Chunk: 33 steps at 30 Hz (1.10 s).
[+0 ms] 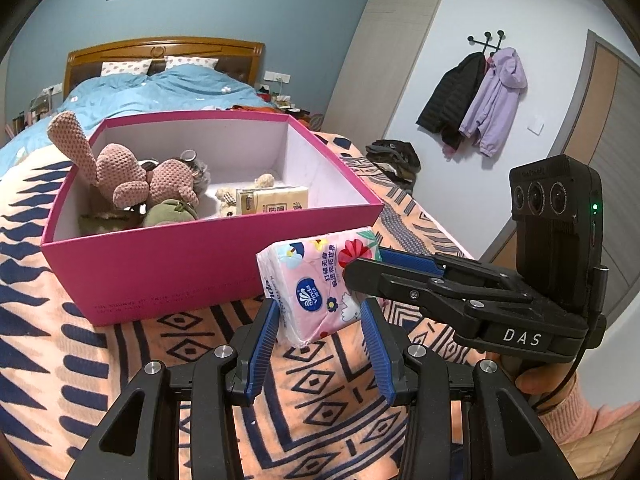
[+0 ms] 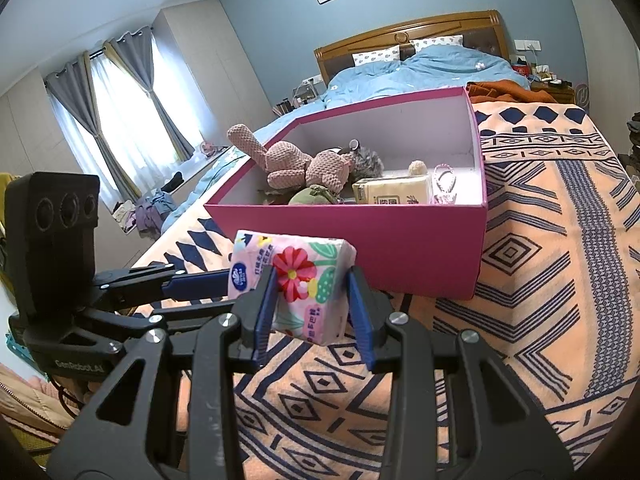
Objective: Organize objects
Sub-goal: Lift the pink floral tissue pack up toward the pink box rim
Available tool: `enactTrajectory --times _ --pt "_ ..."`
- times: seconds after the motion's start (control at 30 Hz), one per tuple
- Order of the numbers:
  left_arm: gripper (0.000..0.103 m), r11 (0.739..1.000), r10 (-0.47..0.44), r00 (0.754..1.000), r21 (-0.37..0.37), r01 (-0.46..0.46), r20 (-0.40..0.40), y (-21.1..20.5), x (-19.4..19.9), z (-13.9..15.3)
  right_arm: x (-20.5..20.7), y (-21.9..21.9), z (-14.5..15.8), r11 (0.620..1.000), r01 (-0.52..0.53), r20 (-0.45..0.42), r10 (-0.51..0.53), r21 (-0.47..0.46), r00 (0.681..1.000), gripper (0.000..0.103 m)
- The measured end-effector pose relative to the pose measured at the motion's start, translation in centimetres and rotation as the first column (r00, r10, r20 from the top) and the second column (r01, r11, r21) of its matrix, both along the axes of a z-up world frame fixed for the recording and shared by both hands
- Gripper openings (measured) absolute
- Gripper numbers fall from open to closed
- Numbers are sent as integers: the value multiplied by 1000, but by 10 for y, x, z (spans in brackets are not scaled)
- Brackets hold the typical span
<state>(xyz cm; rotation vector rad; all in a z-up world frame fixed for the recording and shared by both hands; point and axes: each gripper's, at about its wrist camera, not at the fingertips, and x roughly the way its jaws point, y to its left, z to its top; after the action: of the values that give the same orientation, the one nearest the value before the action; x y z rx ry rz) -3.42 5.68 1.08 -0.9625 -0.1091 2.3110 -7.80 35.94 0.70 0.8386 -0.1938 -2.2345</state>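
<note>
Both grippers — left gripper [image 1: 320,312], right gripper [image 2: 310,292] — clamp one pink floral plastic-wrapped tissue pack [image 2: 296,280], lifted near open magenta cardboard box [image 2: 360,240] — likely handover before boxing.

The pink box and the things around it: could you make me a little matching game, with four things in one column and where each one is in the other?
Things:
1. flowery tissue pack
2. pink knitted bunny
3. beige tissue pack
4. pink box

Places:
A. standing on the patterned blanket
B. lying in the box, ear poking over the rim
C. between the fingers of both grippers, outside the box
D. lying in the box near its front wall

Pairs: 1-C, 2-B, 3-D, 4-A
</note>
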Motion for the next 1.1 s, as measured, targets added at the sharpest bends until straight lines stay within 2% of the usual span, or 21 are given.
enactTrajectory --times 1.1 --pt "43 1000 -4 999 9 5 -38 3 -2 13 -3 3 15 1000 7 -47 -7 -13 999 39"
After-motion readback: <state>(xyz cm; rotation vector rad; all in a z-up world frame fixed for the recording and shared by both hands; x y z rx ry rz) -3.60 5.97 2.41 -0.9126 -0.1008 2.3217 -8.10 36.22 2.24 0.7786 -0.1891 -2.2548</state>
